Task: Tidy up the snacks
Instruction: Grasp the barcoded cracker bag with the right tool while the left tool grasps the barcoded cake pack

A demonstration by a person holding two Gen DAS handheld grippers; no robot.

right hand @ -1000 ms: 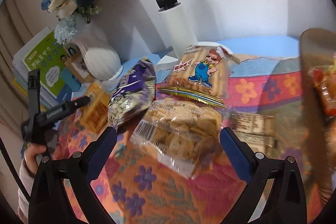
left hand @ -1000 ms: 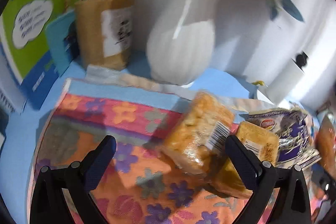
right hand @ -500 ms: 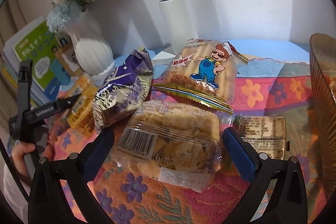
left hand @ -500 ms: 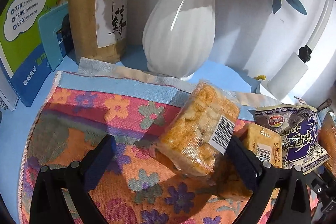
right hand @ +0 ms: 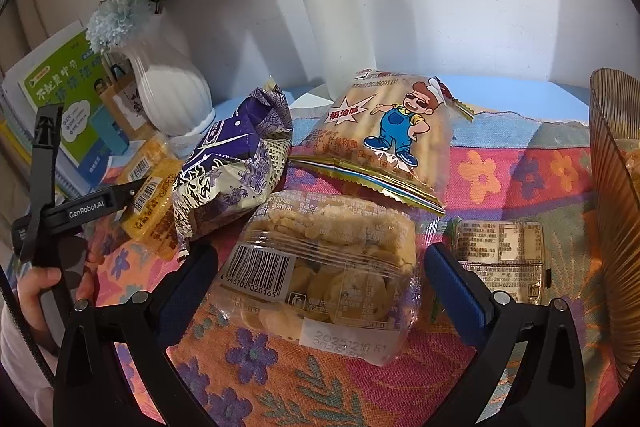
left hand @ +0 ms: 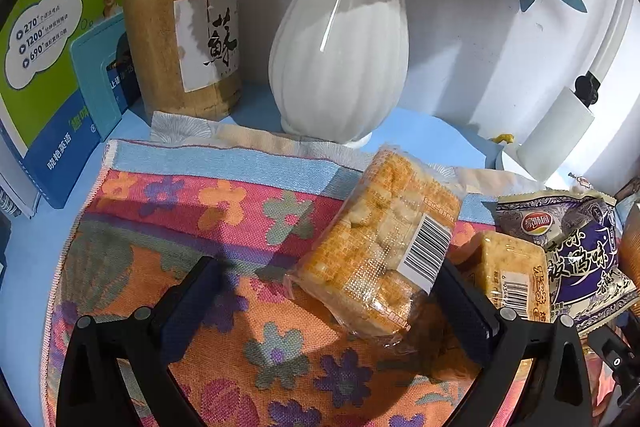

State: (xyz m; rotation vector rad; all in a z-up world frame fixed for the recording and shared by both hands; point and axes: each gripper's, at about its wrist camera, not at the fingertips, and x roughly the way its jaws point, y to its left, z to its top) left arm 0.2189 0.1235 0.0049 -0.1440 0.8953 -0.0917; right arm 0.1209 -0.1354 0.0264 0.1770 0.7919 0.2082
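**Both tools spread wide over snack packs on the flowered cloth**

Left wrist view: the left tool [left hand: 324,303] has its two fingers spread wide and grips nothing. An orange cracker pack [left hand: 380,243] in clear wrap lies tilted on the flowered cloth [left hand: 180,211] between the fingers, nearer the right one, its barcode label turned toward the camera. Just beside it on the right sits a smaller yellow cake pack [left hand: 510,275], and against that a purple snack bag [left hand: 576,259]. Behind the cloth, on the blue bench [left hand: 28,267], stand a white ribbed vase [left hand: 340,59], a wooden pen holder [left hand: 188,47] and a green book [left hand: 56,27].

Right wrist view: the right tool [right hand: 320,287] is likewise spread open and empty. A clear pack of pale biscuits [right hand: 332,267] lies flat on the cloth between its fingers, barcode facing up; whether the fingers touch the wrap cannot be told. Beyond it lie the purple bag and a cartoon-printed biscuit bag [right hand: 384,135], which rests partly against a white cylinder [right hand: 340,39]. A flat foil packet [right hand: 500,259] lies just right of the right finger. A brown woven basket [right hand: 612,187] stands at the right edge. At the left a hand [right hand: 36,291] grips the other tool's handle.
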